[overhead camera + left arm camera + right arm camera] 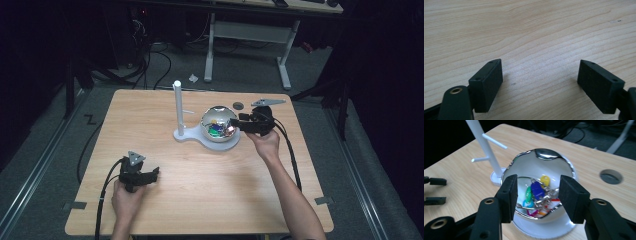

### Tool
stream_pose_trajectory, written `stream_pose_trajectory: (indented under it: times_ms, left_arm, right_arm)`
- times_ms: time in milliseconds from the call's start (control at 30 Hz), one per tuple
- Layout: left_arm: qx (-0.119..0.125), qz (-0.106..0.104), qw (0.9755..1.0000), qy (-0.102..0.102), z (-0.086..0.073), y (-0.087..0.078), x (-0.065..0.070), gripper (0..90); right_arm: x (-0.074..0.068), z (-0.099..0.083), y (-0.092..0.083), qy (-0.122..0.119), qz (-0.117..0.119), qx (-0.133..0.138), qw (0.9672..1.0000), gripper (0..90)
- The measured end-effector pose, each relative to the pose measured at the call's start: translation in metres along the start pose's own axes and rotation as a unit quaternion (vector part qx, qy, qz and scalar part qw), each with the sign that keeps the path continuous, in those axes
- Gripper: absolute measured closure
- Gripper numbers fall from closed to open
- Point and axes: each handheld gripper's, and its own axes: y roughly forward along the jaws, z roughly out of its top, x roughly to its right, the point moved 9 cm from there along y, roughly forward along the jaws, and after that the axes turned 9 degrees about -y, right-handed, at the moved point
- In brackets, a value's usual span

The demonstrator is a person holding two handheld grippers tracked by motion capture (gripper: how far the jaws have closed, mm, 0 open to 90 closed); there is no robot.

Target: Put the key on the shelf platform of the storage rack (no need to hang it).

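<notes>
High view: right gripper (234, 124) at centre frame, jaws released at the rim of the shiny bowl (218, 123) holding coloured key tags (537, 190) — nothing grasped. White peg stand (177, 107) beside it carries nothing. Left gripper (156, 173), lower left, rests released on the worktop (200, 190). Apparently hardly begun — no legible writing.

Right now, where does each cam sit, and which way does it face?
High view: above the person's side, looking forward and down on the table; both forearms, left gripper, right gripper.
Left gripper view: faces bare tabletop between open jaws.
Right gripper view: faces the shiny bowl of coloured keys, beside the white stand.
Shared: high and right views show bowl and stand.
</notes>
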Motion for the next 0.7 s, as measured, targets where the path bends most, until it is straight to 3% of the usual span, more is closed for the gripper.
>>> stream_pose_trajectory:
  times_ms: [200,367,700]
  left_arm:
    - [-0.001,0.0,1.0,0.001,0.0,0.0,0.0,20.7]
    - [0.0,0.001,1.0,0.001,0.0,0.0,0.0,20.8]
    - [-0.001,0.0,1.0,0.001,0.0,0.0,0.0,20.8]
  right_arm:
    - [0.003,-0.005,-0.019,0.012,-0.007,0.009,0.9999,51.7]
    - [-0.001,-0.006,-0.033,0.004,-0.012,0.015,0.9998,52.8]
    - [-0.003,-0.032,-0.067,0.009,-0.034,0.02,0.9992,52.8]
